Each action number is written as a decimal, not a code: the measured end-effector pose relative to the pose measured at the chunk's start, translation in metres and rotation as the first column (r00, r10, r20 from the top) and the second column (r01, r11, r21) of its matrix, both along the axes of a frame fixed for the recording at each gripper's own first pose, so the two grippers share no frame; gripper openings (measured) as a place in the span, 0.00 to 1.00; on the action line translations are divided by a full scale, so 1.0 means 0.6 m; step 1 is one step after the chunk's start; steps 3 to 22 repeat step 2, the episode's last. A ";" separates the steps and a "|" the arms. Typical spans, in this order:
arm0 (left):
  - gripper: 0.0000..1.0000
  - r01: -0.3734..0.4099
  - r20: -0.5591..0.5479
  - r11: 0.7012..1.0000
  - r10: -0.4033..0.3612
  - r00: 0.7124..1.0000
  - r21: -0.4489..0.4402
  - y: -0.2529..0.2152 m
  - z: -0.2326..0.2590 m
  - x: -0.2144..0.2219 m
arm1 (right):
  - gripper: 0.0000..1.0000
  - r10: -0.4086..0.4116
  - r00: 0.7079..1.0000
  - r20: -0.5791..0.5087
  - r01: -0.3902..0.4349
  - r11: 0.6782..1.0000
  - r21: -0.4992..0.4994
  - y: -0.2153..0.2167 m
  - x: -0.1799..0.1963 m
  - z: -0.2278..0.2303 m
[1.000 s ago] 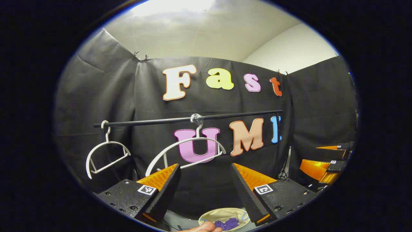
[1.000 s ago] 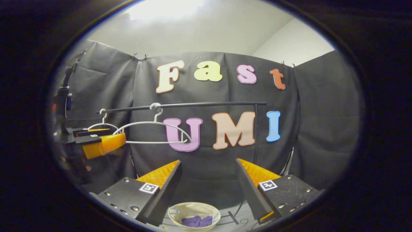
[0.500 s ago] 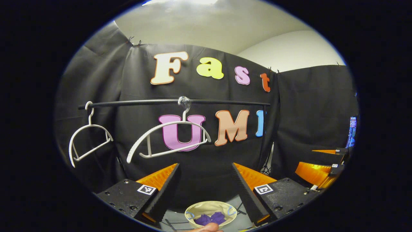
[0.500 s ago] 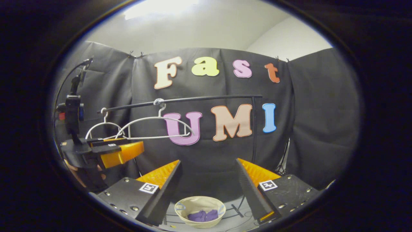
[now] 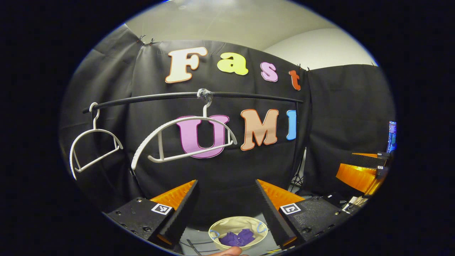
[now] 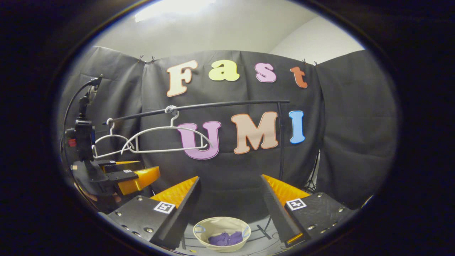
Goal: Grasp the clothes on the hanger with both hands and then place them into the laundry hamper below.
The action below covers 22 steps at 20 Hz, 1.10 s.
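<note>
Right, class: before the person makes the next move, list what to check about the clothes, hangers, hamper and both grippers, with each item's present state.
1. Purple clothes inside the laundry hamper: ok.
2. Both hangers, near and far, bare: ok.
3. Left gripper fingers apart, empty: ok.
4. Right gripper fingers apart, empty: ok.
5. Hangers hooked on the rail: ok.
6. More clothes left elsewhere: cannot tell.

**Clothes in the hamper, hanger bare**

The purple clothes (image 5: 236, 238) lie crumpled in the round cream laundry hamper (image 5: 221, 225) on the floor — low, near the middle. Above, the white hanger (image 5: 177, 139) hangs bare from the black rail (image 5: 249, 96) — tilted, left end lower.
</note>
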<state>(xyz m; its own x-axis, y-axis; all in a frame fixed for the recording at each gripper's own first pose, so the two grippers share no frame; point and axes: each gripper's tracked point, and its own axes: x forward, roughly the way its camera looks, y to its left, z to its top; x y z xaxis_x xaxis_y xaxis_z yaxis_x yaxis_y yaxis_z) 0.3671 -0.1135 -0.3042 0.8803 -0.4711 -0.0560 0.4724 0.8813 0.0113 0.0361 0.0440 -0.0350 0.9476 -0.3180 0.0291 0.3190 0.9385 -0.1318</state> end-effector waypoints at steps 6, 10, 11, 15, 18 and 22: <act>0.95 0.004 0.023 1.000 -0.004 1.000 0.013 -0.008 0.008 0.009 | 0.92 0.008 1.000 0.010 -0.008 1.000 -0.007 -0.013 0.008 0.003; 0.95 0.004 0.023 1.000 -0.004 1.000 0.013 -0.008 0.008 0.009 | 0.92 0.008 1.000 0.010 -0.008 1.000 -0.007 -0.013 0.008 0.003; 0.95 0.004 0.023 1.000 -0.004 1.000 0.013 -0.008 0.008 0.009 | 0.92 0.008 1.000 0.010 -0.008 1.000 -0.007 -0.013 0.008 0.003; 0.95 0.004 0.023 1.000 -0.004 1.000 0.013 -0.008 0.008 0.009 | 0.92 0.008 1.000 0.010 -0.008 1.000 -0.007 -0.013 0.008 0.003; 0.95 0.004 0.023 1.000 -0.004 1.000 0.013 -0.008 0.008 0.009 | 0.92 0.008 1.000 0.010 -0.008 1.000 -0.007 -0.013 0.008 0.003; 0.95 0.004 0.023 1.000 -0.004 1.000 0.013 -0.008 0.008 0.009 | 0.92 0.008 1.000 0.010 -0.008 1.000 -0.007 -0.013 0.008 0.003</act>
